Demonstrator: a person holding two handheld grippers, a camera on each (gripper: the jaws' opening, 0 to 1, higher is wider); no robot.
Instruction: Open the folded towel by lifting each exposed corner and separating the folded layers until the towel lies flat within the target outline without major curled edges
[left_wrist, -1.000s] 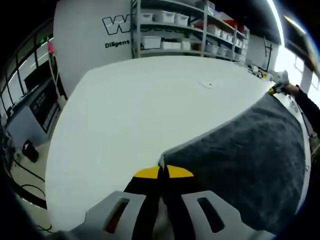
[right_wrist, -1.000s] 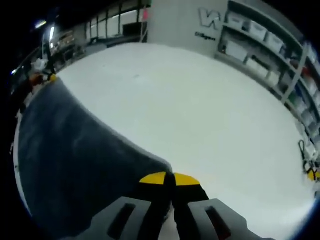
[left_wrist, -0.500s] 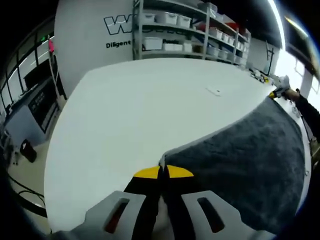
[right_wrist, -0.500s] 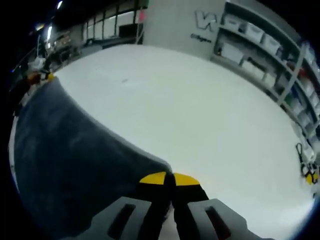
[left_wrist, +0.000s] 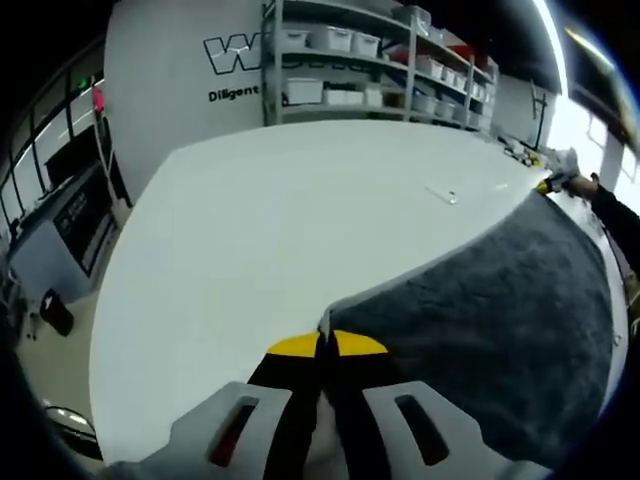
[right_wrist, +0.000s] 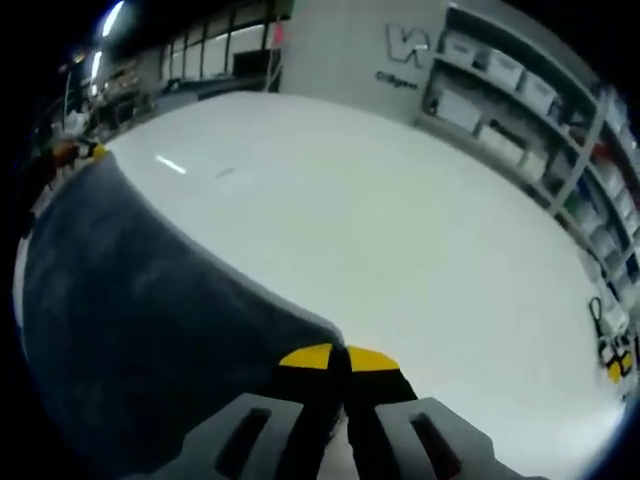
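In the left gripper view, your left gripper (left_wrist: 322, 345) is pinching a corner of the dark grey towel (left_wrist: 500, 310), its yellow-tipped jaws pressed together with the towel's pale hem sticking up just between them. From that corner the towel is spreading away to the right over the white table (left_wrist: 270, 220), its long edge running up toward the far right, where the other gripper (left_wrist: 553, 180) is gripping the opposite corner and a dark sleeve (left_wrist: 615, 215) is reaching in behind it. A small pale mark (left_wrist: 443, 195) is lying on the table just beyond the towel's edge. Farther back, metal shelving (left_wrist: 370, 60) loaded with white bins is standing against a wall with lettering.

In the right gripper view, your right gripper (right_wrist: 338, 357) is likewise clamped on a towel corner — jaws closed, the cloth caught between the yellow tips. Here the towel (right_wrist: 130, 310) is stretching off to the left, its edge curving up toward the far left, where the left gripper (right_wrist: 92, 152) is showing small at the far corner. The white table (right_wrist: 400, 230) is taking up the middle and right. Some small dark and yellow objects (right_wrist: 610, 350) are lying at the table's right edge; what they are I cannot tell. Shelving with bins (right_wrist: 520, 100) is lining the wall beyond.
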